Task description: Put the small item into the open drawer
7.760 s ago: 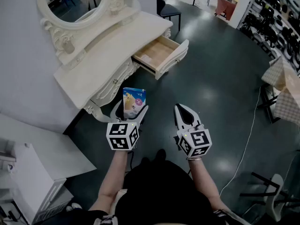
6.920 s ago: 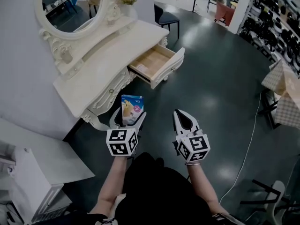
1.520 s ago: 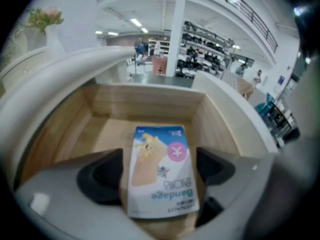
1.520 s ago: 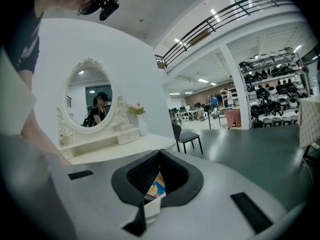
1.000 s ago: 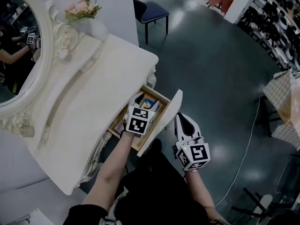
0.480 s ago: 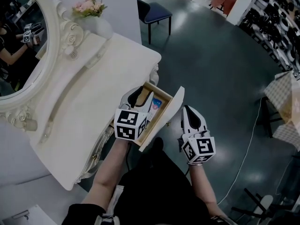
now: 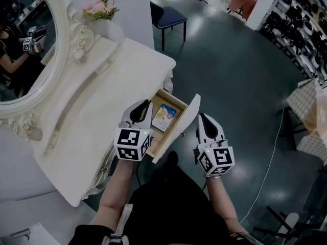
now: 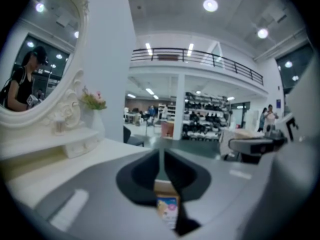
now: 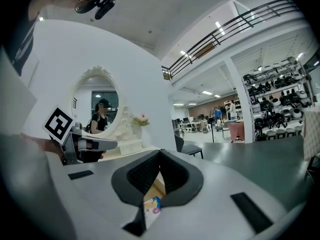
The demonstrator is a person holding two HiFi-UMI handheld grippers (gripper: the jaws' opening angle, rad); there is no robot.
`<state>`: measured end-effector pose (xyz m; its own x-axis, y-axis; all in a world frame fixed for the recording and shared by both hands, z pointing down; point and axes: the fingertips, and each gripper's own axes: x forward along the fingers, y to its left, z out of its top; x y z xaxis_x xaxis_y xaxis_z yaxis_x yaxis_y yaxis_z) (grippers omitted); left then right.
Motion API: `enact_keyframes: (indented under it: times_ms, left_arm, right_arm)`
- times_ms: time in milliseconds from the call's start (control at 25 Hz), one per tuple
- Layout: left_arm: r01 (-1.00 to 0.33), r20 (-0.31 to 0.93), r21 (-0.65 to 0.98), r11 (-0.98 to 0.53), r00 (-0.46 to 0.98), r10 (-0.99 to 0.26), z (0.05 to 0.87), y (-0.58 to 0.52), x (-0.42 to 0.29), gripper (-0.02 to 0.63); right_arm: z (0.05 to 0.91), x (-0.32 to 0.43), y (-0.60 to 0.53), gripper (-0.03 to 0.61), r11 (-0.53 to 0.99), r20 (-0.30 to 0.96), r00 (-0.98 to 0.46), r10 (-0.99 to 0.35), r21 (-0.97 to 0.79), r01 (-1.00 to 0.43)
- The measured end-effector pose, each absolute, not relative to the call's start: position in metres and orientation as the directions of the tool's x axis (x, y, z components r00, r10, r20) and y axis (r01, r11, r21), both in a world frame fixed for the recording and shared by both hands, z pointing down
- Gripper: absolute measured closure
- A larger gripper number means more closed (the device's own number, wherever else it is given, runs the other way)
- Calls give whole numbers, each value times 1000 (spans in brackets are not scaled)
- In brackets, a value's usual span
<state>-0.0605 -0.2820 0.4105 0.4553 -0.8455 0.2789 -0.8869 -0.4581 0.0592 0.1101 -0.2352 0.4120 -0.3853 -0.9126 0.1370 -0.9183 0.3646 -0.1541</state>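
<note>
The small item is a blue and yellow box (image 7: 164,117). It lies flat inside the open wooden drawer (image 7: 185,121) of the white dressing table (image 7: 97,106). My left gripper (image 7: 141,107) hovers over the table edge just left of the drawer, apart from the box. Its jaws are closing with nothing between them, and in the left gripper view they (image 8: 161,156) meet above the box (image 8: 167,209). My right gripper (image 7: 203,119) is shut and empty, just right of the drawer front. The right gripper view shows the box (image 9: 151,205) below its tips (image 9: 160,156).
An oval mirror (image 7: 23,50) and a vase of pink flowers (image 7: 100,9) stand at the back of the table. A dark blue chair (image 7: 168,15) sits beyond it. A cloth-covered table (image 7: 311,103) and a floor cable (image 7: 271,152) are at the right.
The box, earlier held by my left gripper, now lies loose in the drawer. The left gripper has let go, drawn back to the left and closed its jaws.
</note>
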Motion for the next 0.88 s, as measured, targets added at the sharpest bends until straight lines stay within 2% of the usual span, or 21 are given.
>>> enact_keyframes:
  times_ms: [160, 680, 880]
  left_arm:
    - [-894, 250, 55, -444, 443, -861, 398, -274, -71, 606]
    - [-910, 221, 120, -397, 414, -883, 392, -261, -91, 607]
    - [-914, 227, 82, -398, 406, -885, 392, -260, -91, 607]
  right_arm:
    - [408, 107, -233, 574, 370, 132, -389, -912, -150, -917]
    - [401, 98, -232, 574, 392, 123, -411, -903, -152, -907]
    - [397, 97, -231, 575, 406, 109, -425, -899, -156, -900]
